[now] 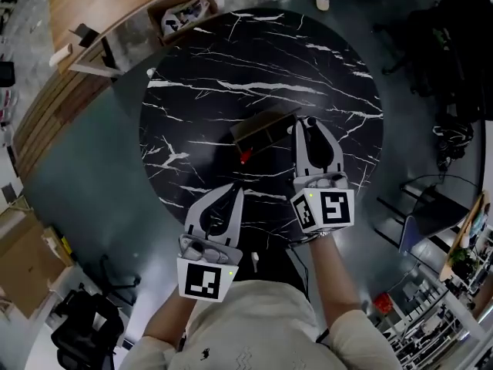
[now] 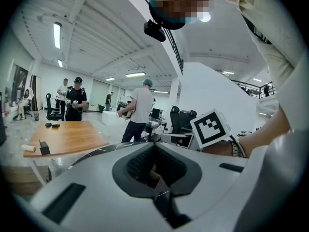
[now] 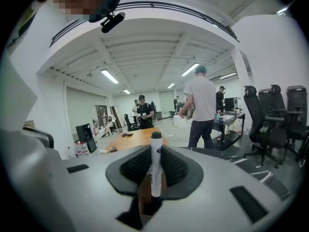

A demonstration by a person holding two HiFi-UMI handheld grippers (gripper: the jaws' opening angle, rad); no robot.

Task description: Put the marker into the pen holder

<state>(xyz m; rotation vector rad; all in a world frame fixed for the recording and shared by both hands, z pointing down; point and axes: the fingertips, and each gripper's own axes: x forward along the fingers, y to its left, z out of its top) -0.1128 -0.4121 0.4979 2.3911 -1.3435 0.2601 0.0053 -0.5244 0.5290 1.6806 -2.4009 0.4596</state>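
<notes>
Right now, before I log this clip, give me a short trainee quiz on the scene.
1. True or false: the marker is already in the holder.
2. The marker's cap is: A. red B. black C. green
3. Fill in: the marker is clamped upright in the ___ gripper.
Key: 1 false; 2 B; 3 right gripper.

table (image 1: 231, 68): blk marble, wht veins | marker (image 3: 156, 166): wht body, blk cap | pen holder (image 1: 266, 132): dk brown
</notes>
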